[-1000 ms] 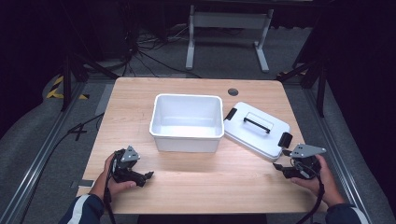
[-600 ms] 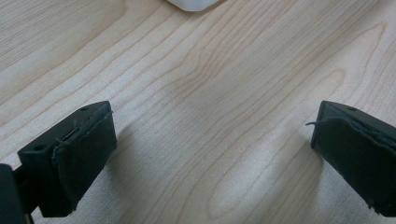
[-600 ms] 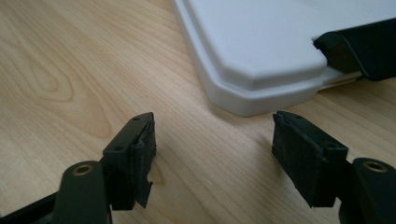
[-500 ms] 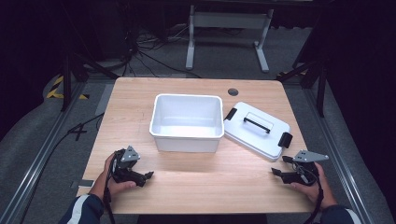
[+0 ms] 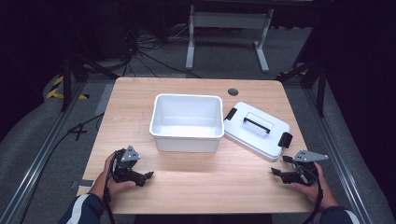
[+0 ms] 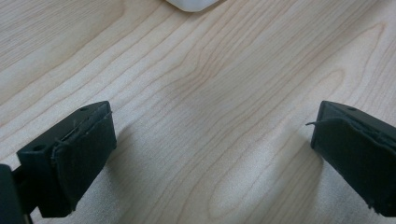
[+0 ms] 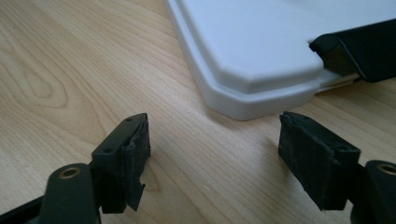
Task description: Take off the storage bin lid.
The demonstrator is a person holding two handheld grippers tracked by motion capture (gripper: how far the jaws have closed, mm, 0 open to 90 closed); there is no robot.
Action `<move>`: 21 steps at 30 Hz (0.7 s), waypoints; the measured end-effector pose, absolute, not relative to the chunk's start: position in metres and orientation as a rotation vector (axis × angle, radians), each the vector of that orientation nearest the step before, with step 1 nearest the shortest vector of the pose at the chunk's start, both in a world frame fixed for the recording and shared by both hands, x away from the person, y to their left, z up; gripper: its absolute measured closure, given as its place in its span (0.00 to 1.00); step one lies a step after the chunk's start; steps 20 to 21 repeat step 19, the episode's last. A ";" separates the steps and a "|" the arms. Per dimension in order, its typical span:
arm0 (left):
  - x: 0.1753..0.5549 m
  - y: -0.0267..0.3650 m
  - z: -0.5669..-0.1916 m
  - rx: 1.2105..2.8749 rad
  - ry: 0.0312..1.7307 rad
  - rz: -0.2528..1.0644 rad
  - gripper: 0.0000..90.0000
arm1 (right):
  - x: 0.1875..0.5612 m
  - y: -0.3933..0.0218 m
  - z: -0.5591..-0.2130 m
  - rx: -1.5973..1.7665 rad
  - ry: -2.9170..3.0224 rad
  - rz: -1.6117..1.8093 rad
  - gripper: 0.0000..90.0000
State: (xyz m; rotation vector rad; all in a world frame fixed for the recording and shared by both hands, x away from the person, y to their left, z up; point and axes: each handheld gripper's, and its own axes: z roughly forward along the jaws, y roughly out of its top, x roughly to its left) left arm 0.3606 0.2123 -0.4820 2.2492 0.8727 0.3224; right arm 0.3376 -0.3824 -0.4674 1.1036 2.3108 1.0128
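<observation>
Left tool (image 5: pixel 148 176): jaws spread wide, empty, low over worktop (image 5: pixel 196 186) near front left edge. Right tool (image 5: pixel 276 171): jaws apart, empty, just short of lid (image 5: pixel 257 129) corner. Lid flat on worktop, beside white tub (image 5: pixel 187 122), right of it.

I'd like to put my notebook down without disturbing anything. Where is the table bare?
The widest bare wood lies left of the white bin, and along the near edge between the left gripper and the right gripper. A strip behind the bin is free too. It is crowded on the right, where the lid lies beside the bin.
</observation>
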 end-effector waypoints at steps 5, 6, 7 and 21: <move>0.361 0.212 -0.482 2.250 0.869 0.320 0.00 | 0.337 -0.382 -0.467 1.113 2.302 1.008 0.28; 0.361 0.212 -0.482 2.249 0.869 0.320 0.00 | 0.337 -0.382 -0.467 1.115 2.301 1.007 0.28; 0.361 0.212 -0.482 2.252 0.869 0.319 0.00 | 0.337 -0.382 -0.467 1.115 2.301 1.007 0.28; 0.362 0.212 -0.482 2.254 0.870 0.321 0.00 | 0.337 -0.382 -0.468 1.125 2.294 1.002 0.26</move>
